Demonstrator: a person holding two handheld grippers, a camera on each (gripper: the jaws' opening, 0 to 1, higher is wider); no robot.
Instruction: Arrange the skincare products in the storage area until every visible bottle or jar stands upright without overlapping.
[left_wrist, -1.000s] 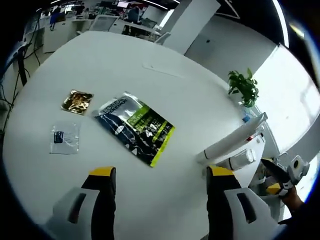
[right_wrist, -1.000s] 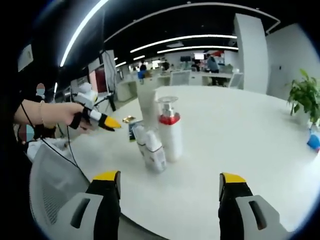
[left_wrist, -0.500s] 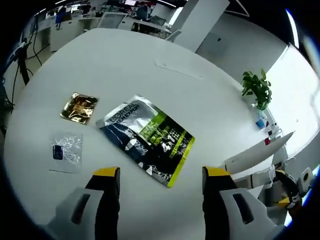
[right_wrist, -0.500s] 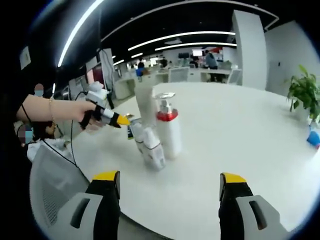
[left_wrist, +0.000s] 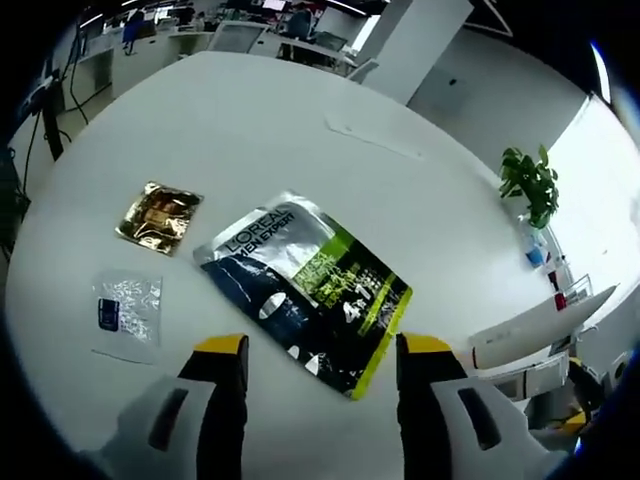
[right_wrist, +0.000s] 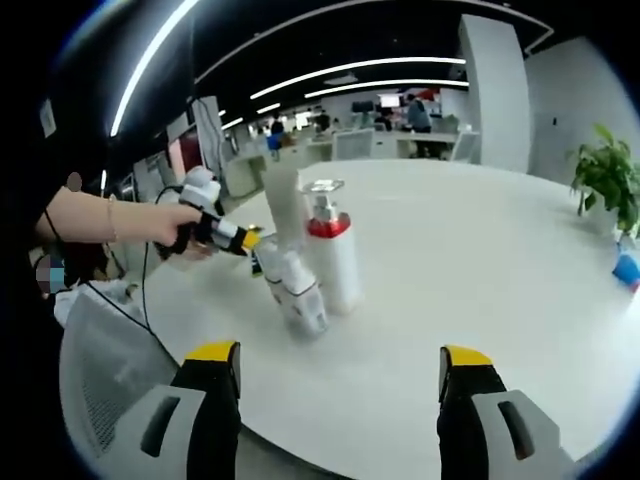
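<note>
The left gripper (left_wrist: 312, 350), fingers open and empty, hovers over a flat sachet (left_wrist: 305, 287) on the white worktop (left_wrist: 250, 130), apparently poised to close on it next, while the right gripper (right_wrist: 340, 362), open and empty, faces upright bottles (right_wrist: 310, 255).

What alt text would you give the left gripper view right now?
The left gripper, jaws open, hovers over a large silver, dark blue and green sachet lying flat on the white table. Beside it lie a gold sachet and a small clear packet.
</note>
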